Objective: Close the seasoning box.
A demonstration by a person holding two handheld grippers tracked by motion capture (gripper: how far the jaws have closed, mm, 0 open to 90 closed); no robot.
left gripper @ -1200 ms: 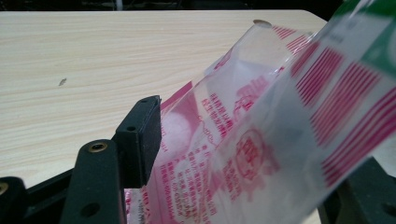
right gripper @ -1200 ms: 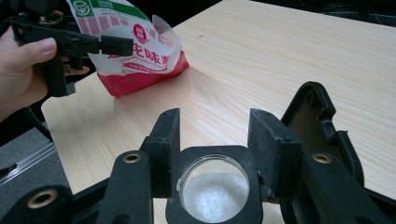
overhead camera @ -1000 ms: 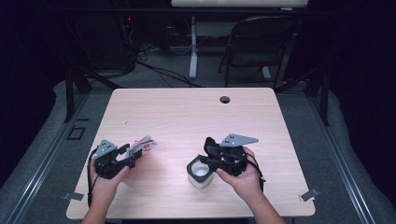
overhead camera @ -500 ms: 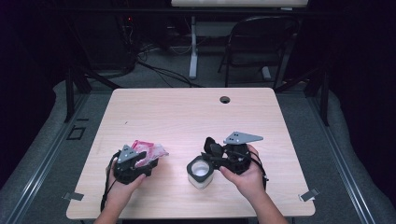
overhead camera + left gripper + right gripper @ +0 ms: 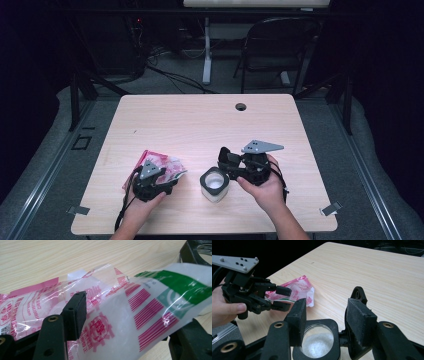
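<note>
Left gripper [image 5: 167, 176] held low over the table's [image 5: 200, 120] near edge, clamped on the pink plastic bag [image 5: 162, 164]. Right gripper [image 5: 223, 161] level, jaws spread, poised just above the open jar [image 5: 215, 184], not gripping it.

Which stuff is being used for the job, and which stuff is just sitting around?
Being used:
- plastic bag with pink print, between the jaws of the left tool
- open jar with white grains inside
- right tool, jaws apart beside the jar

Just sitting around:
- chair behind the table
- cables on the floor
</note>
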